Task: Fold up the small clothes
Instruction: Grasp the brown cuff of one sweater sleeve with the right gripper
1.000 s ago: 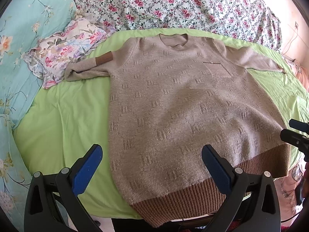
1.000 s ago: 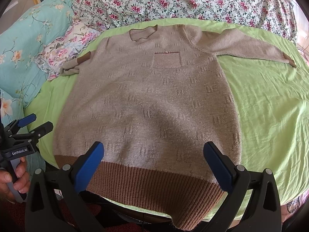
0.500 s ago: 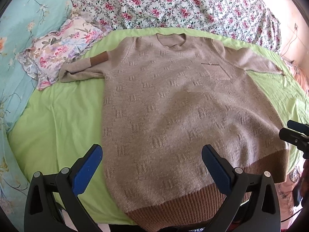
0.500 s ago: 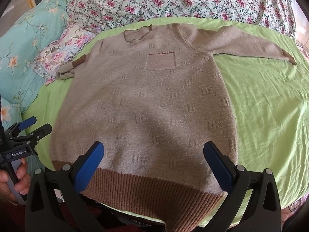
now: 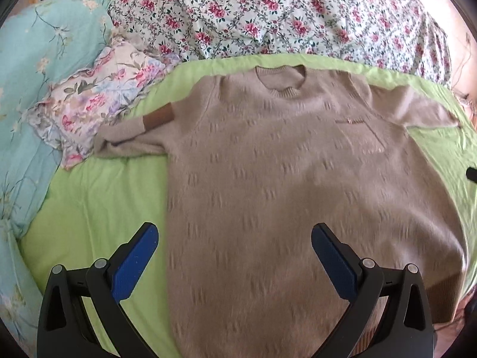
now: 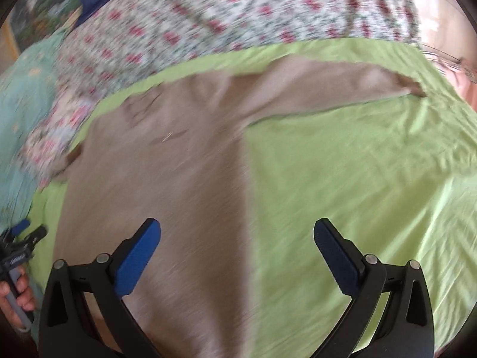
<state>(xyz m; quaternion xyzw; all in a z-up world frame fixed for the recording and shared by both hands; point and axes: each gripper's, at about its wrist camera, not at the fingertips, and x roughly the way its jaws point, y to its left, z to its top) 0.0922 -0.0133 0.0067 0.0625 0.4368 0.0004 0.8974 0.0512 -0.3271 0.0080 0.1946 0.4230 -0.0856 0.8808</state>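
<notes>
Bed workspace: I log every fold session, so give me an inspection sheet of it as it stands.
Surface: green sheet over the bed, lightly creased.
Job's things: beige knitted sweater lying flat, front up, chest pocket showing; one sleeve doubled back, its brown cuff toward the body; the other sleeve stretched out sideways.
Clutter: crumpled floral cloth beside the doubled sleeve.
Grippers: left gripper open over the sweater's lower body, holding nothing; right gripper open over the sweater's side edge, holding nothing; that view is motion-blurred.
Cables: nothing seen.
Surroundings: rose-print bedding at the far end, turquoise floral quilt along one side.
</notes>
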